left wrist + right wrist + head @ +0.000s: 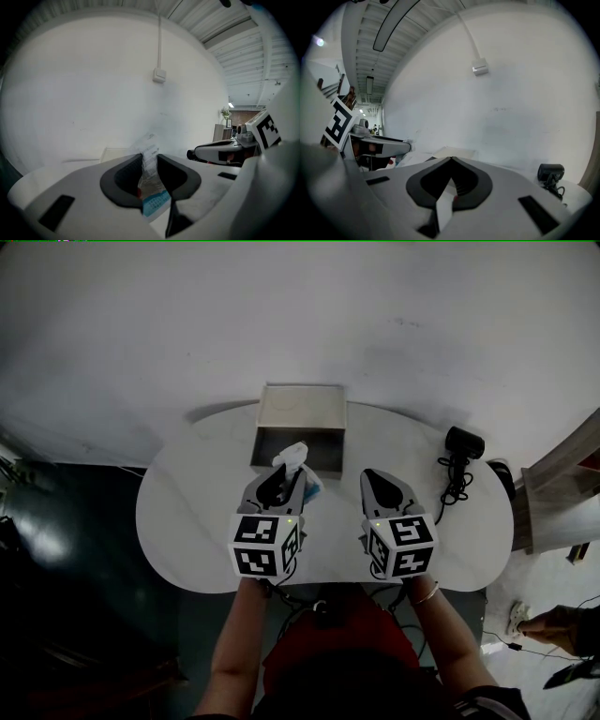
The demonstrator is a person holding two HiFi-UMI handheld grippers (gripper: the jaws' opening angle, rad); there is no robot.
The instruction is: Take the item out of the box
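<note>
While the left tool stays out of it, clamped on a clear plastic packet with a blue label, the pale open box stands on the white oval table, the packet just before its dark opening. The right tool hangs beside, jaws together, empty.

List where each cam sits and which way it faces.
Head view: on the person's head, facing steeply down at table, box; shows forearms, left tongs gripping a packet, right tongs shut.
Left gripper view: rides the left tongs, facing the wall over the box; shows its jaws on the packet.
Right gripper view: rides the right tongs, facing the wall; shows its jaws together.
Shared: both gripper views catch the box and the other tongs.
</note>
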